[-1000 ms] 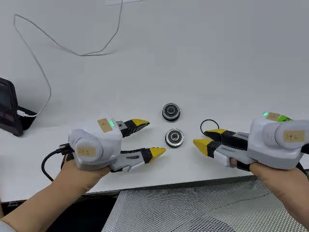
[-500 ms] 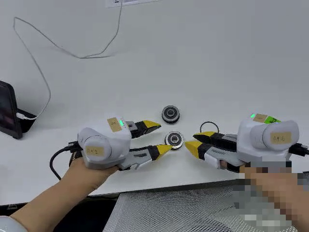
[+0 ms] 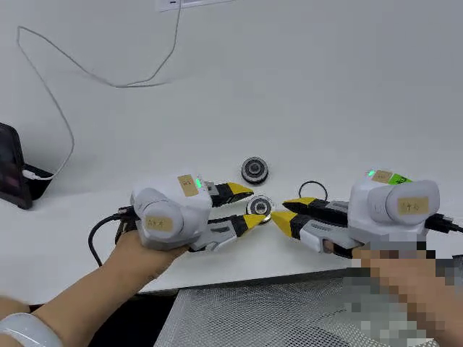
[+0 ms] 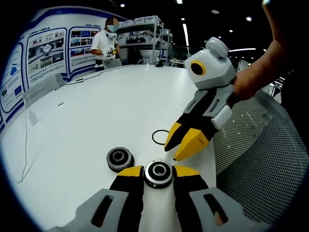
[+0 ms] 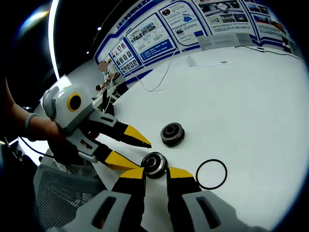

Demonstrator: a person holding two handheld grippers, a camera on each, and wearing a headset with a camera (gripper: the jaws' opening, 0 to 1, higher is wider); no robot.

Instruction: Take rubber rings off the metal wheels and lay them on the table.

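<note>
While the near wheel (image 3: pixel 259 207) is lying flat on the white table (image 3: pixel 325 108), the left gripper (image 3: pixel 254 205) is reaching in from the left with its jaws spread, one yellow tip on either side of that wheel. In the left gripper view the tips are sitting right against the rim, but whether they are pressing on it cannot be told. The right gripper (image 3: pixel 284 211) is pointing at the same wheel from the opposite side, jaws parted by a narrower gap and holding nothing, tips just beside the wheel. The far wheel (image 3: pixel 255 170) is sitting apart behind it. One loose rubber ring (image 3: pixel 313 189) is lying flat on the table near the right gripper. A cable (image 3: pixel 65 119) is trailing across the table to a dark device (image 3: pixel 11 173) at the left edge.
</note>
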